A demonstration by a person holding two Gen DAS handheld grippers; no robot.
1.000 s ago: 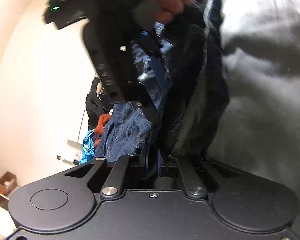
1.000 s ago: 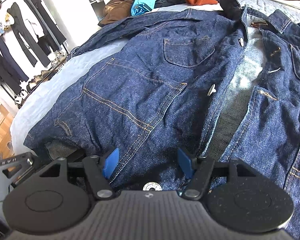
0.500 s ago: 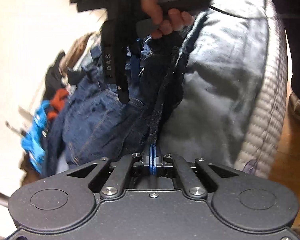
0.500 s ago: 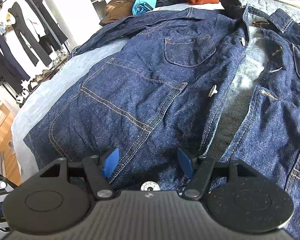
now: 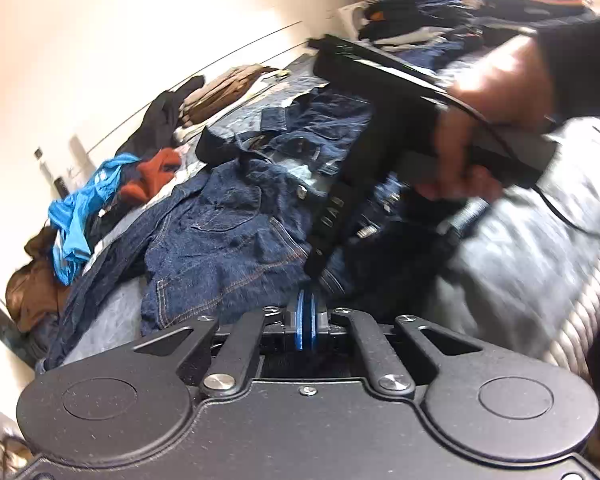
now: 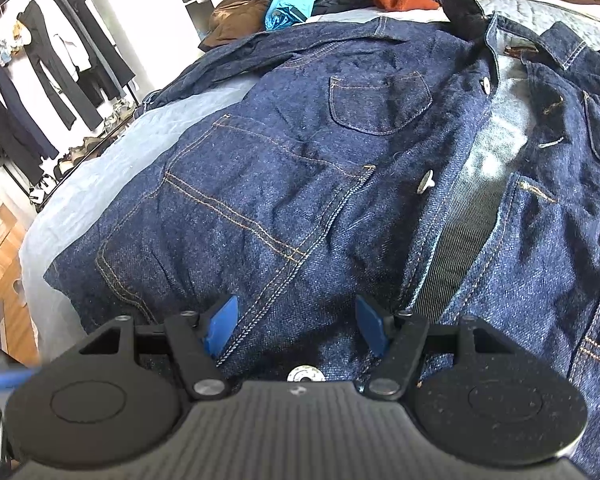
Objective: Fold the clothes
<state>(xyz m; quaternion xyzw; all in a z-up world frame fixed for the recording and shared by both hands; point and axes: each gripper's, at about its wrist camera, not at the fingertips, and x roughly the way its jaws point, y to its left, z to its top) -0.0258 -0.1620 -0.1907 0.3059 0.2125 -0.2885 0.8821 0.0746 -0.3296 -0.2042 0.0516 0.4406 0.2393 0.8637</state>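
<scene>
Across the centre of the right wrist frame we see the denim jacket (image 6: 320, 152) spread on the bed (image 6: 100, 184), right gripper (image 6: 298, 326) wide over its hem; left gripper (image 5: 307, 314) closed, holding nothing

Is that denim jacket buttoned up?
No, the denim jacket lies open on the bed, its two front panels spread apart with the paler inside showing between them.
</scene>
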